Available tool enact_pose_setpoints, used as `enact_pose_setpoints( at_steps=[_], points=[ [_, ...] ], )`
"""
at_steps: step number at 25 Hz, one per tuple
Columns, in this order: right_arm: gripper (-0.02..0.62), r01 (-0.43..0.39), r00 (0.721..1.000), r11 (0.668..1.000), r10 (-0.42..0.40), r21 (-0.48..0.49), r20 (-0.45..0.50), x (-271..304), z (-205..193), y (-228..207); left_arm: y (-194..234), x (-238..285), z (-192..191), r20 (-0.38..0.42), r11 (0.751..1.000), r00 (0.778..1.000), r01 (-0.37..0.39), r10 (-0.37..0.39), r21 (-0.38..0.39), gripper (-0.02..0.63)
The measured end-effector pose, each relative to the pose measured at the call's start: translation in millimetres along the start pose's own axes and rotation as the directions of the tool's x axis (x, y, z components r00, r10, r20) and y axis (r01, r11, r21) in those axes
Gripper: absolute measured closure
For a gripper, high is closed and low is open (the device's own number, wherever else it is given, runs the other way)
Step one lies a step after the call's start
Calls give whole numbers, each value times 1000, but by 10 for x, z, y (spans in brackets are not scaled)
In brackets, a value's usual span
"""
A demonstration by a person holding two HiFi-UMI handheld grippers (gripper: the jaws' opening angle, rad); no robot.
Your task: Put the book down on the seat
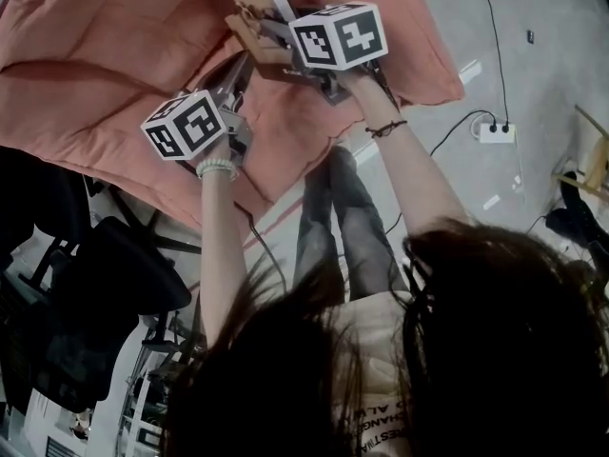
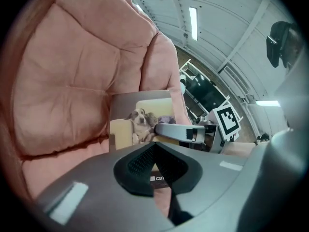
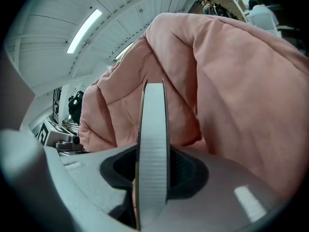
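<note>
The book [image 1: 255,27] hangs over the pink cushioned seat [image 1: 114,65], clamped by my right gripper [image 1: 276,50]. From the right gripper view I see its white page edge [image 3: 153,144] upright between the pads, so the right gripper [image 3: 153,164] is shut on it. The left gripper view faces the book's cover [image 2: 140,117], which shows a dog on a yellow sofa, with the right gripper [image 2: 176,131] across it. My left gripper [image 1: 240,69] sits just below and left of the book. Its pads [image 2: 140,161] meet at the tips with nothing between them.
Pink cushion [image 2: 72,81] rises behind and around the book [image 3: 231,81]. A black office chair [image 1: 105,284] stands at the lower left. A white power strip [image 1: 495,132] with cables lies on the grey floor at the right, near a wooden frame [image 1: 595,155].
</note>
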State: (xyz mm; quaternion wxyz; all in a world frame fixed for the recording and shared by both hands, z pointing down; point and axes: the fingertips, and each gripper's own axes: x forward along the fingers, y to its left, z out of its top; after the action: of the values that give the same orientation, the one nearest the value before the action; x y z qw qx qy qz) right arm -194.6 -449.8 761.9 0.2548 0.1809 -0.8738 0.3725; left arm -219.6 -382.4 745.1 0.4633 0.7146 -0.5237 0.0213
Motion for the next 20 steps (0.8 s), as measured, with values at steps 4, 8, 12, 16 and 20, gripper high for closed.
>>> enact_pose_setpoints(
  at_steps=[4, 8, 12, 16, 20],
  points=[
    [448, 3, 1000, 1000, -3, -2, -3, 33, -35, -13, 21, 16, -8, -6, 1000, 1000, -7, 7, 8, 603],
    [445, 2, 1000, 1000, -2, -7, -16, 68, -66, -14, 34, 25, -4, 2, 1000, 1000, 2, -2, -4, 603],
    [445, 28, 999, 1000, -28, -1, -21, 81, -97, -50, 55, 38, -36, -11, 1000, 1000, 4, -5, -7, 603],
    [437, 82, 997, 997, -82, -6, -15, 39, -90, -110, 70, 36, -58, -16, 1000, 1000, 3, -3, -8, 603],
    [400, 180, 984, 983, -179, 28, -10, -44, -93, -219, 46, 38, -75, -18, 1000, 1000, 9, -10, -19, 603]
  ],
)
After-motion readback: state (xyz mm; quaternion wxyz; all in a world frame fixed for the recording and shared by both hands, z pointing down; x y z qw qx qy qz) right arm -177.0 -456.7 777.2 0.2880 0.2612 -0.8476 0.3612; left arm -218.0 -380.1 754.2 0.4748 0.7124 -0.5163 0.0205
